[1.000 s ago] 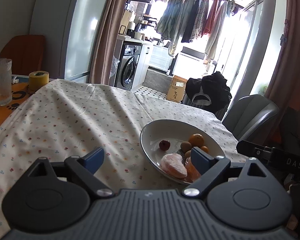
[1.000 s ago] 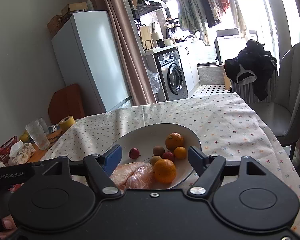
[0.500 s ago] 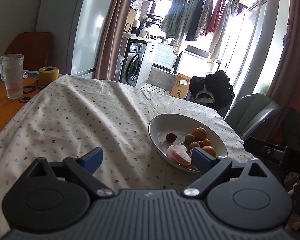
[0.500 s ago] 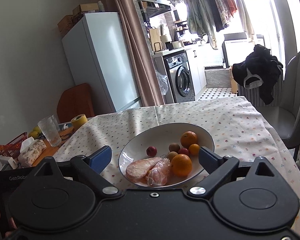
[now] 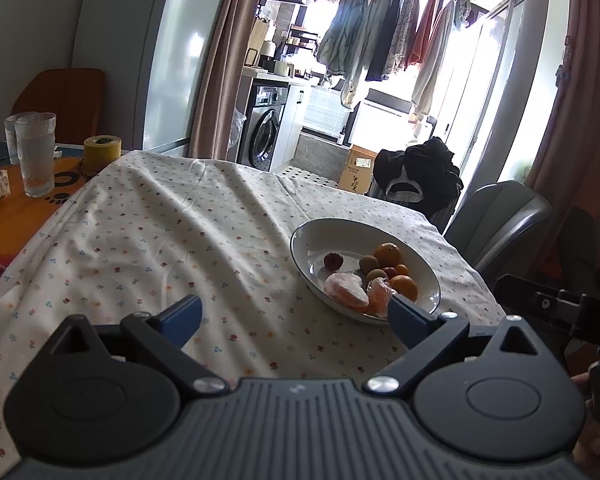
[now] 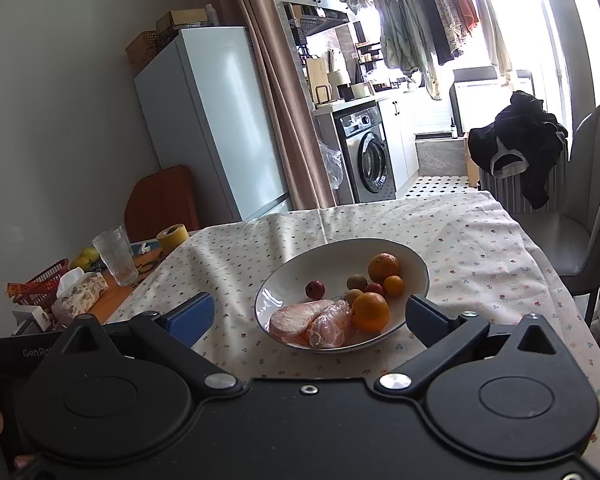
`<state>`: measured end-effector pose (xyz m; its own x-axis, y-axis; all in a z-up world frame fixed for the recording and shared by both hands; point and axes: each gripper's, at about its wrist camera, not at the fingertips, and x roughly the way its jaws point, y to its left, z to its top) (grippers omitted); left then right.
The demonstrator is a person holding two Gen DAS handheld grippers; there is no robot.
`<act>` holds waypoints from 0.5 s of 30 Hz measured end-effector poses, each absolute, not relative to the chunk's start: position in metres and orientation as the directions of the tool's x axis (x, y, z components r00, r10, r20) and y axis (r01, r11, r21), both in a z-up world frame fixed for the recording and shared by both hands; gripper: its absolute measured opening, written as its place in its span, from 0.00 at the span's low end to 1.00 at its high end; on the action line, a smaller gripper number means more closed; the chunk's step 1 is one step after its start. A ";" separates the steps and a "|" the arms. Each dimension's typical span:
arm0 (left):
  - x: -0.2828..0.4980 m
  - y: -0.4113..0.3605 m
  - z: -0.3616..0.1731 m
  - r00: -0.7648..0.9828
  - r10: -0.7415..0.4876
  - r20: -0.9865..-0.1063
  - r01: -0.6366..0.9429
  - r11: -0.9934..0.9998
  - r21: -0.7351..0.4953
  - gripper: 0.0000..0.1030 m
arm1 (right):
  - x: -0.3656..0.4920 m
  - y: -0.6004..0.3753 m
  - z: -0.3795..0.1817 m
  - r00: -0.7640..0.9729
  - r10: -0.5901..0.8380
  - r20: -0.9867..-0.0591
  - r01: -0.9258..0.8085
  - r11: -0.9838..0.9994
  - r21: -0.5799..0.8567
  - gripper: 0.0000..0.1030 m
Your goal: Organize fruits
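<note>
Hidden: the left gripper's (image 5: 296,316) right finger covered the near rim of the bowl (image 5: 300,254) in the left view; the tablecloth's (image 5: 160,240) near edge lay under both gripper bodies.
Hard to make out: two pale pink pieces (image 6: 300,316) in clear wrap at the bowl's near side; I could not tell what fruit they were.
Cut off: the chair (image 6: 592,208) beyond the bowl ran out of the right view.
Left gripper: jaws wide apart, nothing between them, held above the cloth to the left of the bowl.
Right gripper (image 6: 312,316): jaws wide apart, holding nothing, squarely facing the bowl and short of its near rim.
Bowl: one, white, on the cloth.
Oranges: three in the bowl, a large one (image 6: 370,311) near, another (image 6: 384,267) far, a small one (image 6: 393,285) between.
Red fruits: two, one (image 6: 315,289) alone at the bowl's left, one (image 6: 374,289) among the oranges.
Brown-green fruits: two (image 6: 357,281), touching the oranges.
Glasses: two (image 5: 36,152), left of the bowl off the cloth.
Tape: one yellow roll (image 5: 102,152) beside the glasses.
</note>
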<state>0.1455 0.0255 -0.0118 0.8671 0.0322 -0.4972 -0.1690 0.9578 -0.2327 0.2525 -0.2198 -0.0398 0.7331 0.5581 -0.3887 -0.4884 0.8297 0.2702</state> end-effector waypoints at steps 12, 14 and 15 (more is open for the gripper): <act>0.118 0.020 -0.013 0.850 0.044 -0.525 -0.172 0.965 -0.198 0.97 | 0.228 -0.232 -0.038 0.714 0.566 -0.413 -0.496 0.824 0.273 1.00; 0.115 0.020 -0.010 0.853 0.042 -0.520 -0.169 0.966 -0.198 0.97 | 0.225 -0.233 -0.038 0.705 0.568 -0.424 -0.493 0.823 0.283 1.00; 0.113 0.019 -0.009 0.856 0.041 -0.516 -0.165 0.966 -0.197 0.97 | 0.224 -0.233 -0.039 0.698 0.573 -0.430 -0.493 0.820 0.292 1.00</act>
<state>0.1134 0.0188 -0.0088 0.8559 0.0411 -0.5155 -0.1649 0.9665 -0.1967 0.2241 -0.2331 -0.0387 0.6981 0.5728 -0.4296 -0.4929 0.8197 0.2919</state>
